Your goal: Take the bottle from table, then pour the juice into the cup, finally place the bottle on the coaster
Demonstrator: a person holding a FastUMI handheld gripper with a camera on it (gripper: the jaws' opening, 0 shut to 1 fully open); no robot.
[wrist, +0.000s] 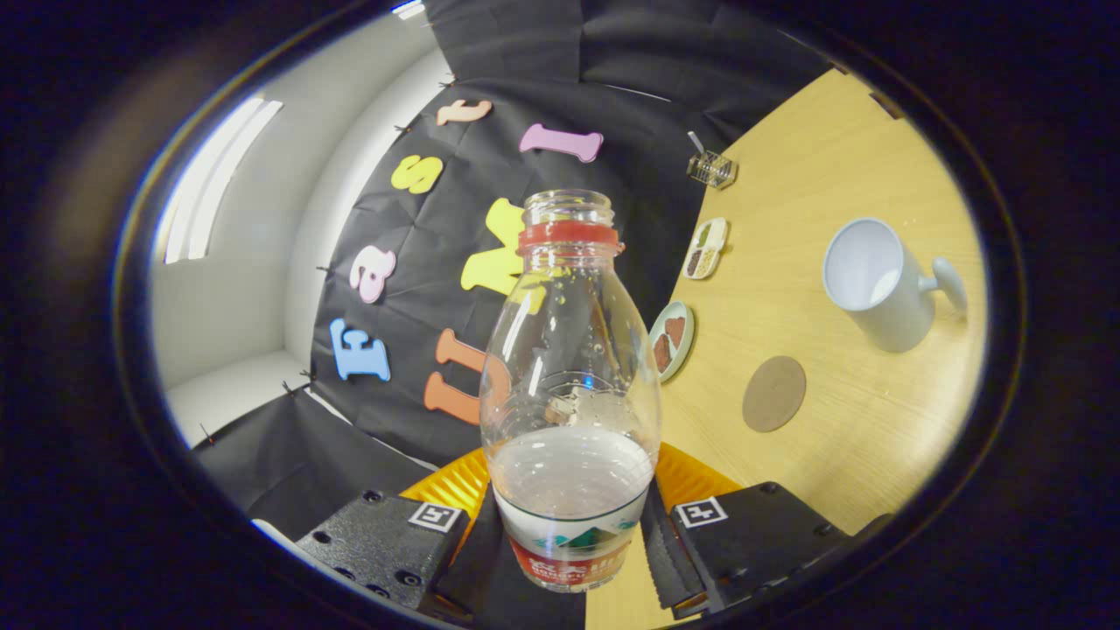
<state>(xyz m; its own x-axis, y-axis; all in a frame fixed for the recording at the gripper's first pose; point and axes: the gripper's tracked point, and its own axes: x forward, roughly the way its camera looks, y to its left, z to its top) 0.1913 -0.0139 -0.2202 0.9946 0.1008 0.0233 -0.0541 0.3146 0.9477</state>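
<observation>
My gripper point(570, 534) is shut on a clear plastic bottle point(569, 367), both fingers pressing on its labelled lower part. The bottle has a red neck ring, no cap, and pale liquid filling its lower part. It is held off the wooden table point(875, 437), which appears tilted in this view. A white cup point(879, 280) with a handle stands on the table beyond and to the right of the fingers, and it looks empty. A round brown coaster point(774, 394) lies on the table between the bottle and the cup.
A round green dish point(672, 339) with brown pieces and a small divided tray point(705, 248) lie along the table's far edge by the black cloth wall. A small clear holder point(710, 168) stands further along that edge. A yellow ridged part point(455, 486) sits behind the bottle's base.
</observation>
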